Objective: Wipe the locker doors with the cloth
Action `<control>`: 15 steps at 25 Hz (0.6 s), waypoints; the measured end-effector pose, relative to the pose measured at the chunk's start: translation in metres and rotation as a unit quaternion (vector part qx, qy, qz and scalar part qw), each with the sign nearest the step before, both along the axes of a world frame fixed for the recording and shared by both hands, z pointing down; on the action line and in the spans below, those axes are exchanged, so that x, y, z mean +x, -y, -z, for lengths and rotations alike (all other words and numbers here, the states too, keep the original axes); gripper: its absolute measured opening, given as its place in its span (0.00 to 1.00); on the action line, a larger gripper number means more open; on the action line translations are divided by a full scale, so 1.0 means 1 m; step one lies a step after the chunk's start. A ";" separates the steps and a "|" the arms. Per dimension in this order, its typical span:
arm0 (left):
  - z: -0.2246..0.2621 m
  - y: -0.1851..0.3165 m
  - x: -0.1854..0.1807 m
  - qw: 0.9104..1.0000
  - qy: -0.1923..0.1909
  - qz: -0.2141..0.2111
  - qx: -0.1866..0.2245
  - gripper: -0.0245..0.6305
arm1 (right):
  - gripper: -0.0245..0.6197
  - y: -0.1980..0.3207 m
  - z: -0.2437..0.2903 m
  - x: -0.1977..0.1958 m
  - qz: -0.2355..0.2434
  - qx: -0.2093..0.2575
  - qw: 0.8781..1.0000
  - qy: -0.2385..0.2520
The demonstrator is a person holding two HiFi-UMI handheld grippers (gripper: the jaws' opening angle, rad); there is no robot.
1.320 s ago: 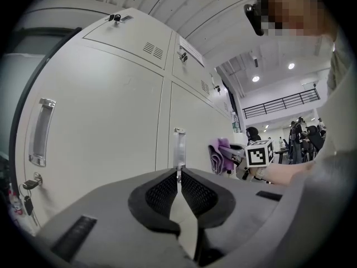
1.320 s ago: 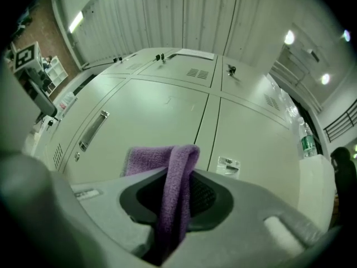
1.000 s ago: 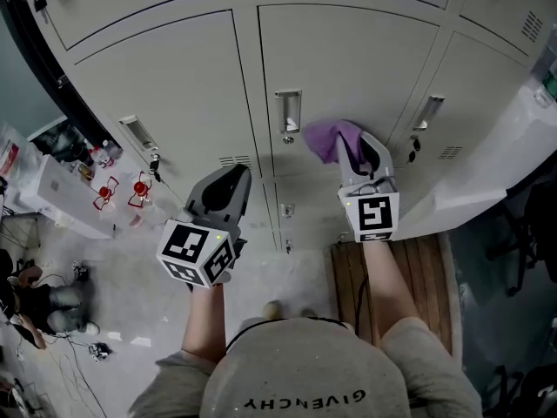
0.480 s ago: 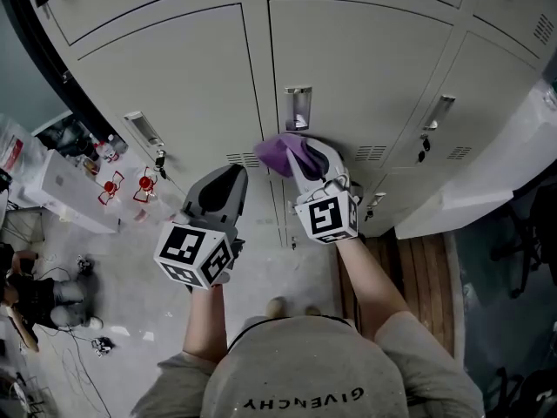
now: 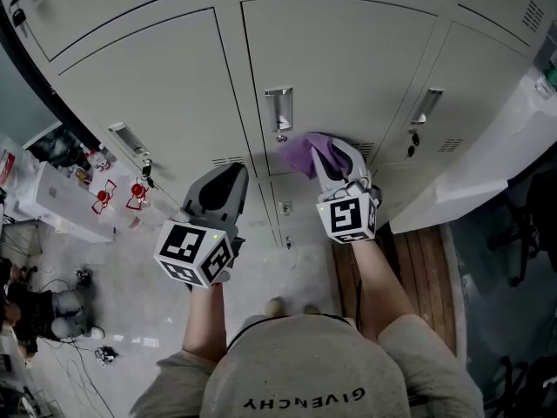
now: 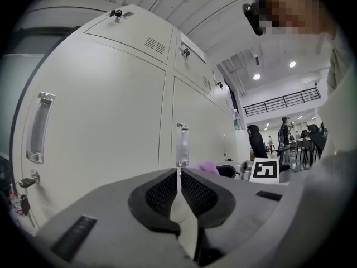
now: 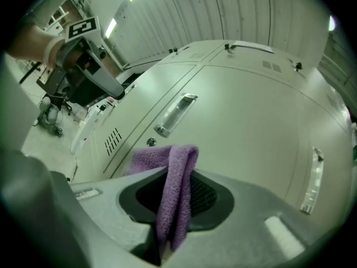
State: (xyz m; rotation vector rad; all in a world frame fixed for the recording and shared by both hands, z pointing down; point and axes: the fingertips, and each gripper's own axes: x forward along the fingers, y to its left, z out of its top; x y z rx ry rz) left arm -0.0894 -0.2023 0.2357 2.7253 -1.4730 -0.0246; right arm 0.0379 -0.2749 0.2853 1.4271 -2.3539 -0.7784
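Head view steeply down; 2 gripper views share lockers (image 5: pixel 348 68).

Cloth (image 5: pixel 304 153) sits in your R gripper (image 5: pixel 333 151), at the middle locker door (image 5: pixel 348 59), just below-right of its handle (image 5: pixel 278 110). Your L gripper (image 5: pixel 225 179) is to its left, nearer you, in front of the L door (image 5: pixel 148 77).

Open office hall: grey lockers (image 5: pixel 339 68), desks, office chairs (image 6: pixel 257 143).
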 end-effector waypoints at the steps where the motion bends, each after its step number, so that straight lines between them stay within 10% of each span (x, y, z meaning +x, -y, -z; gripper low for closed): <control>1: 0.000 0.001 0.003 1.000 0.000 -0.003 0.000 0.07 | 0.16 0.001 -0.002 0.011 -0.010 -0.001 1.000 0.000; 15: 0.000 0.008 0.037 0.999 0.004 -0.036 -0.001 0.07 | 0.16 0.017 -0.020 0.140 -0.136 -0.022 0.990 -0.007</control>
